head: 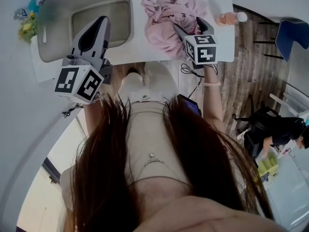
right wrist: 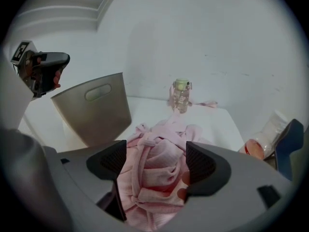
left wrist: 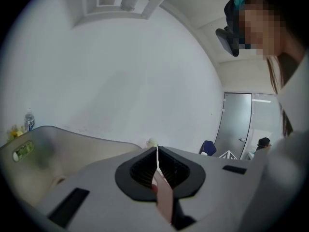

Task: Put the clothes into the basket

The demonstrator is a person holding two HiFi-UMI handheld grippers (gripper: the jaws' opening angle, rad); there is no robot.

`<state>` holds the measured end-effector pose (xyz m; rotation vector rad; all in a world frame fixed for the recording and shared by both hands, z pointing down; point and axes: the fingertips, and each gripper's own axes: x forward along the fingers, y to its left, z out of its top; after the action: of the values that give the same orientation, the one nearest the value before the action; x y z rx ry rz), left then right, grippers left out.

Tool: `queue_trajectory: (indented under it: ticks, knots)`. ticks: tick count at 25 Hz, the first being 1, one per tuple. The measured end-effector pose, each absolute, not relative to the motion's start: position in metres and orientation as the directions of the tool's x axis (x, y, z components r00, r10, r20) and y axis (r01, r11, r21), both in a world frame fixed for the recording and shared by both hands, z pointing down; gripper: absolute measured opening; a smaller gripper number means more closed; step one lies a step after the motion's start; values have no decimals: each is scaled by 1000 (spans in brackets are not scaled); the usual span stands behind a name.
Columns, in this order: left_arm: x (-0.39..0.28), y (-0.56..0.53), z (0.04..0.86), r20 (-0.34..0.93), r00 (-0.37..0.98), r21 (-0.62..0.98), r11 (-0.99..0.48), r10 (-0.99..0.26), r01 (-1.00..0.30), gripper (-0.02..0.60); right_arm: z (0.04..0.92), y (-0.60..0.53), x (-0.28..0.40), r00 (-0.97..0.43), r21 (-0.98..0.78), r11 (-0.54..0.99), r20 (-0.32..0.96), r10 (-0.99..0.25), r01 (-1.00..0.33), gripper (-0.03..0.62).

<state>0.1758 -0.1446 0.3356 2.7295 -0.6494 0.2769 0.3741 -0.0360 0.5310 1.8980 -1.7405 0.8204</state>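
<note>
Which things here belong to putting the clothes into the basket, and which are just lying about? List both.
For the job:
- pink clothes, heaped on the table
- grey basket beside them
- right gripper, open, with the clothes between its jaws

Just lying about:
- glass jar at the table's back
- orange bottle at the table's edge
- flowers
- blue chair

Head view steeply down, gripper views low and close, sharing basket (head: 52,33)
</note>
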Motion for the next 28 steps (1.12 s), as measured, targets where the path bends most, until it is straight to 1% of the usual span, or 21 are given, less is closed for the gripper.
queue_trajectory:
  ticks: [7, 12, 15, 19, 22, 25, 28]
  knots:
    - [174, -150, 342, 287, 848, 257, -816, -446, -517, 9, 572, -38, 369, -54, -123, -63, 766, -641, -990, 405]
    - [175, -150, 342, 294, 831, 250, -801, -472, -544, 11, 594, -38, 367, -92, -142, -39, 803, -589, -989, 411]
    - [175, -150, 343, 299, 819, 246, -790, -490, -562, 9, 607, -38, 373, -67, -102, -31, 826, -559, -994, 410]
    - [176, -149, 343, 300, 806, 242, -777, -510, -581, 11, 618, -36, 380, 25, 19, -18, 855, -518, -1000, 402]
    - [177, -147, 342, 296, 804, 241, -774, -515, -585, 11, 618, -35, 381, 61, 61, -17, 854, -516, -998, 356]
    - [175, -147, 341, 296, 800, 240, -770, -522, -591, 9, 615, -34, 384, 74, 69, -29, 846, -529, -997, 282]
    - [171, -149, 339, 290, 795, 237, -764, -533, -600, 11, 610, -33, 385, 72, 64, -33, 833, -549, -997, 226]
